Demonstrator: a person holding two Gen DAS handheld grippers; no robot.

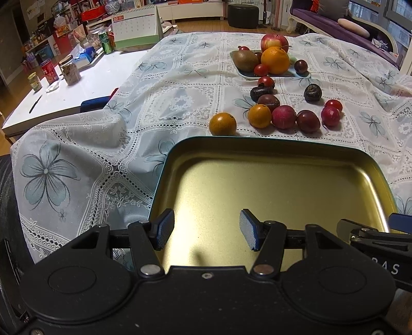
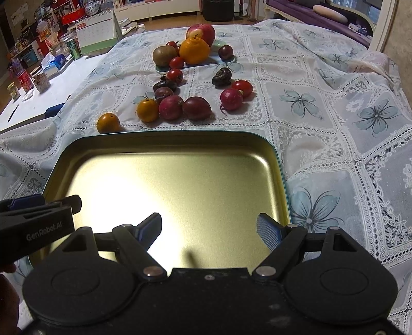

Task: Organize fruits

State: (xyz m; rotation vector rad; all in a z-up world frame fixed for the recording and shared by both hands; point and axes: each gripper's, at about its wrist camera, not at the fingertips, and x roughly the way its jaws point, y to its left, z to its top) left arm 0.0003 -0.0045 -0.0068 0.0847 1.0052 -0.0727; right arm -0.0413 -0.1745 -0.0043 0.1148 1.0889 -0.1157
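An empty gold metal tray (image 1: 270,154) (image 2: 164,140) lies on the lace tablecloth in front of both grippers. My left gripper (image 1: 206,229) is open and empty above its near left part. My right gripper (image 2: 209,233) is open and empty above its near right part. Beyond the tray lie loose small fruits: an orange one (image 1: 222,124) (image 2: 108,123) nearest its far edge, another orange one (image 1: 259,116) (image 2: 147,110), red radish-like ones (image 1: 283,116) (image 2: 171,107) and dark plums (image 1: 308,121) (image 2: 197,108). A pale plate (image 1: 247,73) (image 2: 162,68) farther back holds a kiwi, an orange, an apple and small tomatoes.
A white side table (image 1: 77,95) at the left carries jars, a green can (image 1: 106,42), a tissue box and a desk calendar (image 1: 135,28). The tablecloth (image 2: 334,116) bunches up at the right. A purple sofa (image 1: 334,23) stands at the far right.
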